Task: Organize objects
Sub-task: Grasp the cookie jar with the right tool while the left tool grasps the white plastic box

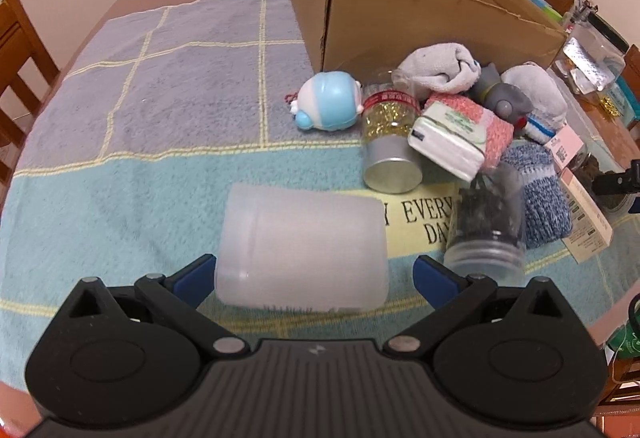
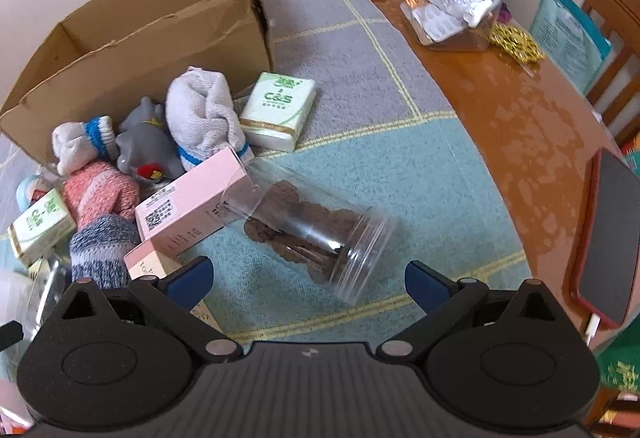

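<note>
The frosted plastic container (image 1: 302,250) lying on its side between the left gripper (image 1: 314,274) jaws looks like a light one. It's translucent and apparently empty, so probably thin-walled and a bit squashy if you clamp hard. The surface is smooth, so it could slip or roll. I'd take it across the middle of the body, with the jaws on the curved sides and a gentle squeeze. Right now the jaws are spread wide: the pad at 9 o'clock sits right at its wall, while the one at 3 o'clock is clear of it, so nothing is held yet.

It's milky white and cylindrical, with a slightly narrower band near one end, and it rests on the blue checked towel (image 1: 168,85) covering the bench.

Over on the other side, the right gripper (image 2: 308,280) is wide open too and holding nothing. At its 12 o'clock a clear jar of dark brown stuff (image 2: 316,234) lies on its side, touching the pink box (image 2: 192,203). That jar is rigid, slick and prone to rolling, and likely heavier given it's filled.

The cardboard box (image 1: 404,17) sits at 1 o'clock from the frosted container, with socks, tissue packs and toys piled in front of it. My guess is that's where things go.
</note>
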A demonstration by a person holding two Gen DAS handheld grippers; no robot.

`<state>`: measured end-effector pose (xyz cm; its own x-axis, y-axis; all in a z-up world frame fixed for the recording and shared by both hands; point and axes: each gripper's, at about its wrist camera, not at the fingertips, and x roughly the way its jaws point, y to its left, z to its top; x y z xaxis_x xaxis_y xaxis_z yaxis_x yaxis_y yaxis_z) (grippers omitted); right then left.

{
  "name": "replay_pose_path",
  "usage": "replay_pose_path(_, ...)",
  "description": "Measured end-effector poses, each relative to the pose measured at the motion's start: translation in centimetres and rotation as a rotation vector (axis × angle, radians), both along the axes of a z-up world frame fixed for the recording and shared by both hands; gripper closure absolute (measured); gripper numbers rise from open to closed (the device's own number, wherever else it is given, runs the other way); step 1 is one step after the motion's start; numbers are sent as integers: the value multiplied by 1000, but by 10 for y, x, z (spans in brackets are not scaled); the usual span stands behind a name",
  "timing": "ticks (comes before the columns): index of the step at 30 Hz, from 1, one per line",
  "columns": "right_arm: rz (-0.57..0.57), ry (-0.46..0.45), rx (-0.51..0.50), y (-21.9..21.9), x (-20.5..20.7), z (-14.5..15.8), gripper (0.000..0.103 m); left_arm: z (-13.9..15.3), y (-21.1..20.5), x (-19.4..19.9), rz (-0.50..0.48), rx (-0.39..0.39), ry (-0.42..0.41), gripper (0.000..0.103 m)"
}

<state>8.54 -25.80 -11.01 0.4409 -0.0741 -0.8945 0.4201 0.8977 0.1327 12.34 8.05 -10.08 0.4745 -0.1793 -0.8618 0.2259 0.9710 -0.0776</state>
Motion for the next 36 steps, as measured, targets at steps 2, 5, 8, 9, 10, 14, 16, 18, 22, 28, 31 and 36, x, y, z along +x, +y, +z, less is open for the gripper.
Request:
replay_pose_path(2, -23, 6, 20, -1, 4, -2, 0, 0, 1, 3, -8, -6, -2, 1)
replay_pose_path(5, -47, 1, 50, -1, 11, -2, 0, 1, 2, 7, -17, -9, -3, 1)
replay_pose_path(8, -73, 13, 39, -1, 21, -2, 0, 3, 2, 10, -21, -20, -4, 1)
replay_pose_path(9, -84, 17, 37, -2, 25, -2, 0, 2, 2, 11, -19, -23, -1, 1)
replay_pose_path(10, -96, 19, 38, -3, 27, -2, 0, 2, 2, 12, -15, -23, 2, 1)
replay_pose_path(14, -126, 25, 29, -4, 38, -4, 0, 0, 2, 13, 9, -25, 10, 1)
replay_pose_path(16, -135, 21, 12, -4, 43, -5, 0, 0, 2, 13, 22, -22, 13, 1)
replay_pose_path(18, -138, 28, 4, -6, 47, -7, 0, 0, 0, 13, 27, -15, 15, 1)
replay_pose_path(22, -138, 44, -11, -13, 50, -10, 0, 0, -5, 14, 17, 5, 13, 1)
replay_pose_path(28, -161, 70, 3, -20, 53, -18, 0, 1, -9, 16, 6, 30, 3, 2)
replay_pose_path(31, -148, 86, 2, -20, 53, -17, 1, 3, -9, 17, -15, 48, -2, 4)
replay_pose_path(36, -92, 120, -28, -18, 55, -15, 1, 4, -4, 20, -32, 50, 3, 16)
